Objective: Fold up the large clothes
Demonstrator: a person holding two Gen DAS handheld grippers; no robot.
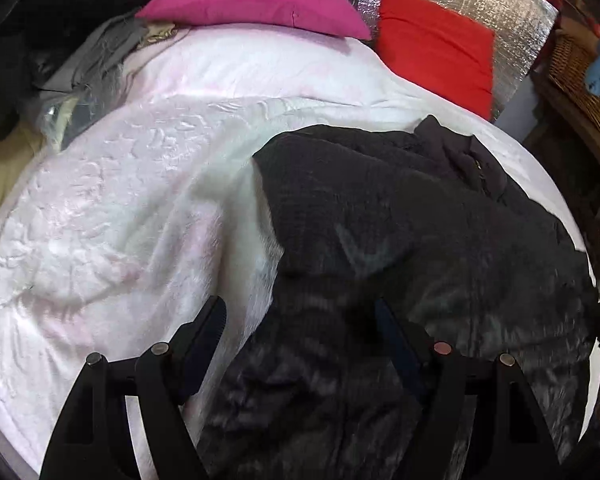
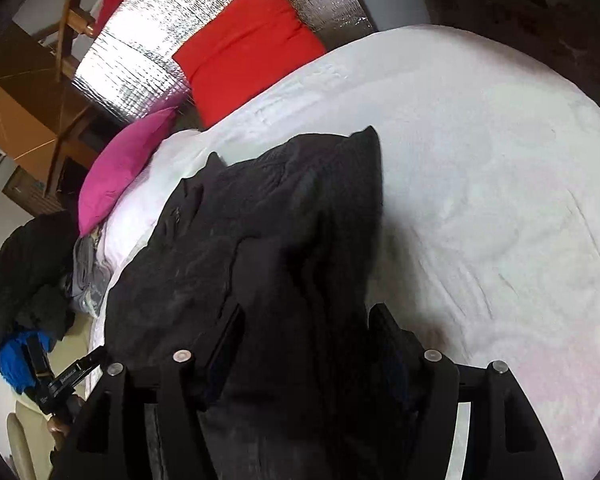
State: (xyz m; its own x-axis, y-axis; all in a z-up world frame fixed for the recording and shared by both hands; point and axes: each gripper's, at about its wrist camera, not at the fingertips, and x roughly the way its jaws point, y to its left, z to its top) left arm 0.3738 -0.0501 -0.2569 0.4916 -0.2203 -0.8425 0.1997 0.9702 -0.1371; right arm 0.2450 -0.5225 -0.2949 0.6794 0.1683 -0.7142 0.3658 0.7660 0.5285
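Note:
A large black garment lies spread on a bed with a white-pink blanket. In the left wrist view my left gripper stands open just above the near part of the garment, its fingers wide apart, nothing between the pads. In the right wrist view the same black garment runs from the middle of the bed down between my right gripper's fingers, which stand open around a thick fold of it. The blanket shows to the right.
A magenta pillow and a red pillow lie at the head, against a silver foil panel. Grey clothes pile at the far left. A wicker basket stands right. Dark clothes lie beside the bed.

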